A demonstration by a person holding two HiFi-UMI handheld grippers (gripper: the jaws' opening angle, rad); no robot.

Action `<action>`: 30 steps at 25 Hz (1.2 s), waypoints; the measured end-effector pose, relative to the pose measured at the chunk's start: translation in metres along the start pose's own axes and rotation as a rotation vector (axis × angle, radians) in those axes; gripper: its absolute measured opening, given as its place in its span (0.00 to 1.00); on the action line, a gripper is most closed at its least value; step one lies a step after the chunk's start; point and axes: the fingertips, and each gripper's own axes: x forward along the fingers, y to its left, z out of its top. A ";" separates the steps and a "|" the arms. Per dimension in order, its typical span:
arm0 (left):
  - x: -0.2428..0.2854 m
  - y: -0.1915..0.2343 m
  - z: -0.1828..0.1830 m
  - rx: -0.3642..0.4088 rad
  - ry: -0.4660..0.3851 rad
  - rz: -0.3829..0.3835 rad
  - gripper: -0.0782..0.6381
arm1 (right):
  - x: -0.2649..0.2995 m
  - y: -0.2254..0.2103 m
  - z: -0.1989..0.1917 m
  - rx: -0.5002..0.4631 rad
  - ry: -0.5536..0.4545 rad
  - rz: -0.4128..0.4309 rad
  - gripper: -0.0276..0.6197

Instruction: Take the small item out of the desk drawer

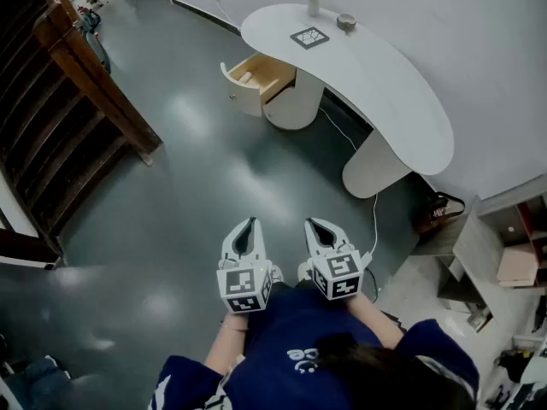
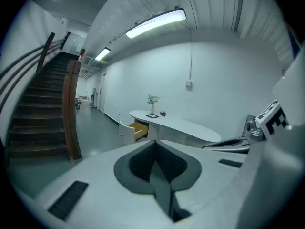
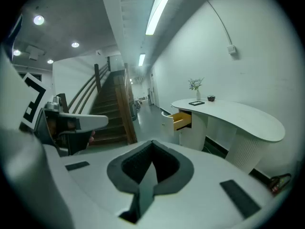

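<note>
1. Close in on drawer, already open, at curved white desk; well apart for now.
2. On left gripper & right gripper: jaws together, nothing btwn; spread one before reaching in.
3. Pale small item lying inside drawer.
4. Glossy grey floor; staircase at left.

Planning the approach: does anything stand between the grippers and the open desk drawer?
Nothing visible does. Only bare floor lies between the left gripper, the right gripper and the open drawer, where a small pale item shows inside.
</note>
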 end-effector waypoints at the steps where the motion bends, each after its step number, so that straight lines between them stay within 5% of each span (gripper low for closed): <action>1: -0.002 0.001 -0.001 0.001 0.001 -0.002 0.12 | 0.001 0.003 -0.001 -0.003 0.002 -0.001 0.05; 17: -0.014 0.025 -0.008 0.005 0.006 0.019 0.12 | 0.009 0.012 0.000 0.054 -0.029 -0.017 0.05; 30: 0.063 0.044 0.006 0.008 0.031 0.066 0.12 | 0.090 -0.032 0.021 0.031 0.020 0.072 0.05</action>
